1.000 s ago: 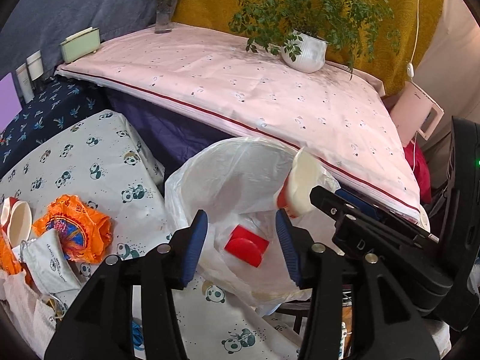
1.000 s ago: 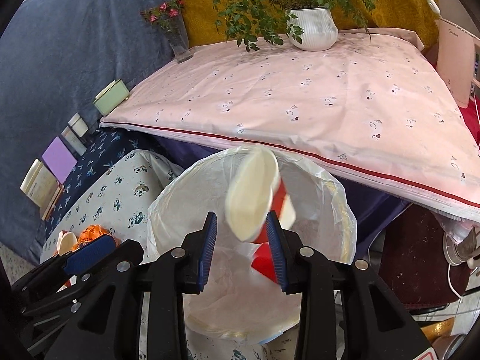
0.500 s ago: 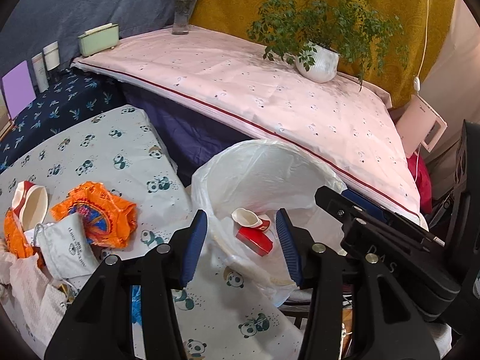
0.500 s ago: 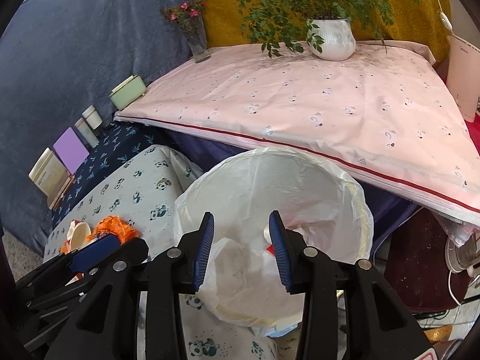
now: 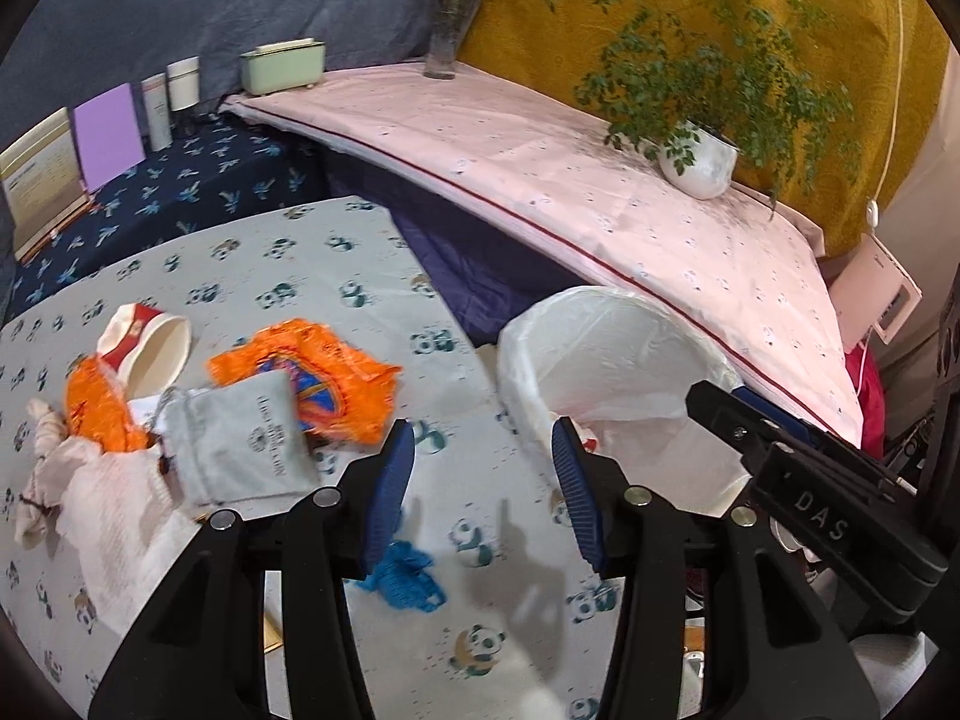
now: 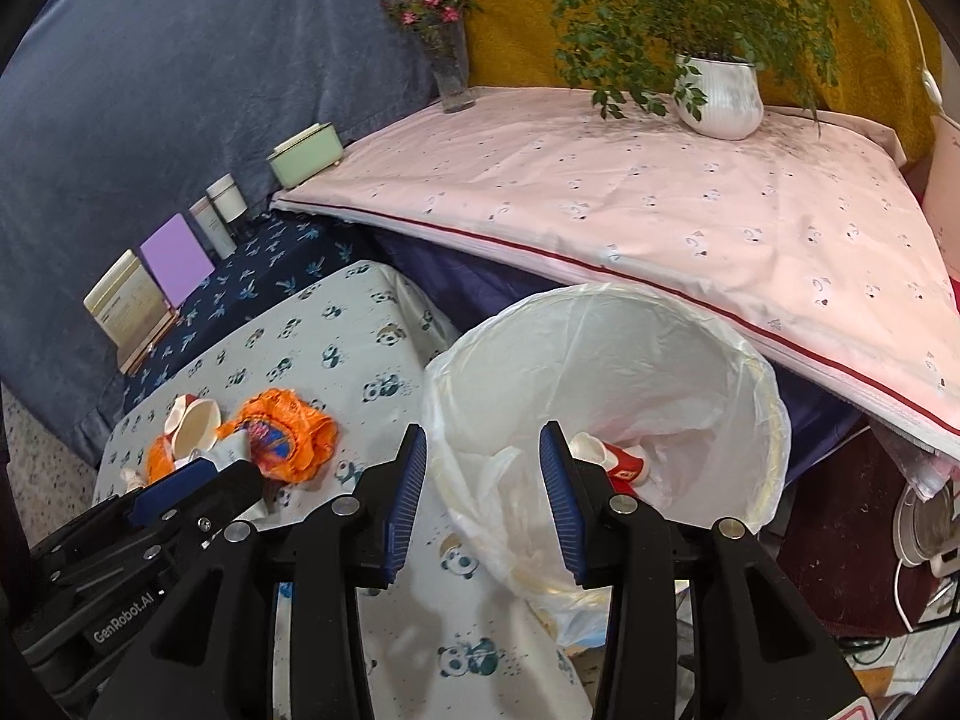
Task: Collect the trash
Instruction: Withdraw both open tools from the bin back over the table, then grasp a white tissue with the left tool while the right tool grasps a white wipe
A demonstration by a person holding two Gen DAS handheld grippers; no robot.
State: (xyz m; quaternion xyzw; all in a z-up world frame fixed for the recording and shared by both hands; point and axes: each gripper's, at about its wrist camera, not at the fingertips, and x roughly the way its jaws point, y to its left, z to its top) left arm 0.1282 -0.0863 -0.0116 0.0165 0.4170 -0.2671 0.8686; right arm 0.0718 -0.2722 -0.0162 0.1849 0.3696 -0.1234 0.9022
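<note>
A bin with a white liner (image 5: 606, 330) (image 6: 606, 330) stands by the panda-print table (image 5: 312, 276). Red-and-white paper cups (image 6: 618, 459) lie inside it. On the table lie a paper cup (image 5: 150, 345), orange wrappers (image 5: 342, 378), a grey drawstring pouch (image 5: 240, 438), a white cloth (image 5: 102, 504) and a blue crumpled scrap (image 5: 408, 576). My left gripper (image 5: 483, 462) hangs open and empty over the table, between the pile and the bin. Over the bin's near rim my right gripper (image 6: 483, 468) is open with nothing between its fingers.
Behind the bin a pink-covered surface (image 6: 660, 198) carries a potted plant (image 6: 720, 96), a flower vase (image 6: 450, 78) and a green box (image 6: 306, 153). Books and jars (image 5: 108, 138) stand on a dark blue cloth at the far left.
The right gripper let go of the paper cup, which now lies in the bin. Both grippers drew back to the left, and the left view now takes in the trash pile.
</note>
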